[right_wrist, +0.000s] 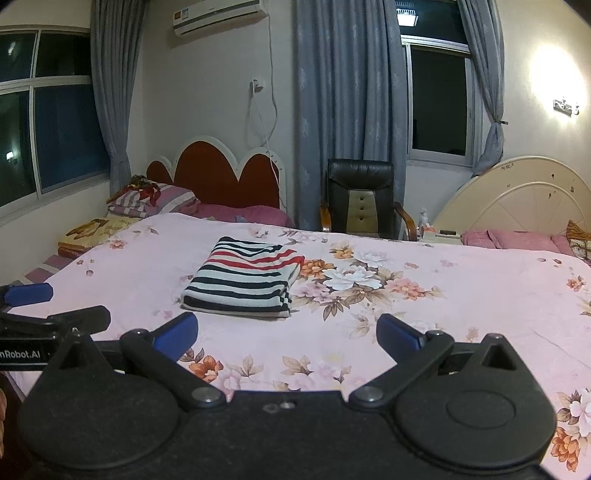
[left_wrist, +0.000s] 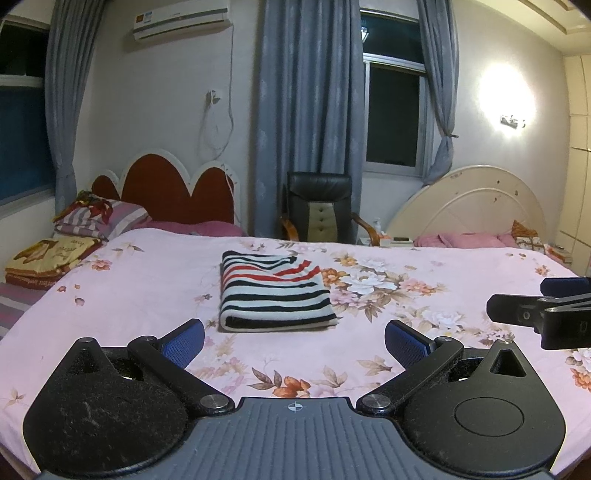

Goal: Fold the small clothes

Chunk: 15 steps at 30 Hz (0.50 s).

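Left gripper (left_wrist: 294,341) fingers wide, empty | right gripper (right_wrist: 287,332) fingers wide, empty | striped garment (left_wrist: 274,291) folded, far on floral bed (left_wrist: 147,295)

Legible text, item one: white lettering "nRobot.AI" on the black body of the left gripper (right_wrist: 22,354), at the left edge of the right wrist view; the word's start is cut off by the frame. Item two: the folded yellow blanket (left_wrist: 55,251) carries printed script, inverted and too small to read. Air conditioner (left_wrist: 181,20) label: illegible.
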Available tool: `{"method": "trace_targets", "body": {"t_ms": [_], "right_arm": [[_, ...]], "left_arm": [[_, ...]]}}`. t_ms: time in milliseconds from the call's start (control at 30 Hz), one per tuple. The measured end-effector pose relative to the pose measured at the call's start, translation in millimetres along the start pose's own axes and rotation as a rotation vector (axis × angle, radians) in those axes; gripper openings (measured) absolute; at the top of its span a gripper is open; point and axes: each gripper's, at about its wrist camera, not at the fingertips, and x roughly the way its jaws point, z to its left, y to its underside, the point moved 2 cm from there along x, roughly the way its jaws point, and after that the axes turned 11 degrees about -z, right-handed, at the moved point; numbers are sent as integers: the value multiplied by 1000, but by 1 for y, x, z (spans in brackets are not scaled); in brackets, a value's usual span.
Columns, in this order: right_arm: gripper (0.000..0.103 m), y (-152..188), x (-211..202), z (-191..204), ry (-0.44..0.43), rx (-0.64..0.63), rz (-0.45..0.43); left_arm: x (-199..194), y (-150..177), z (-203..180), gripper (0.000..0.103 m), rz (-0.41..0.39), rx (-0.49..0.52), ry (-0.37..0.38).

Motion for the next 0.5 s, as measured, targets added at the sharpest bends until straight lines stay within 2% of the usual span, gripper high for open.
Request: {"method": "trace_targets", "body": {"t_ms": [500], "right_arm": [[102, 0, 1, 3, -2, -5, 4]], "left_arm": [[2, 0, 3, 103, -13, -9, 17]]}}
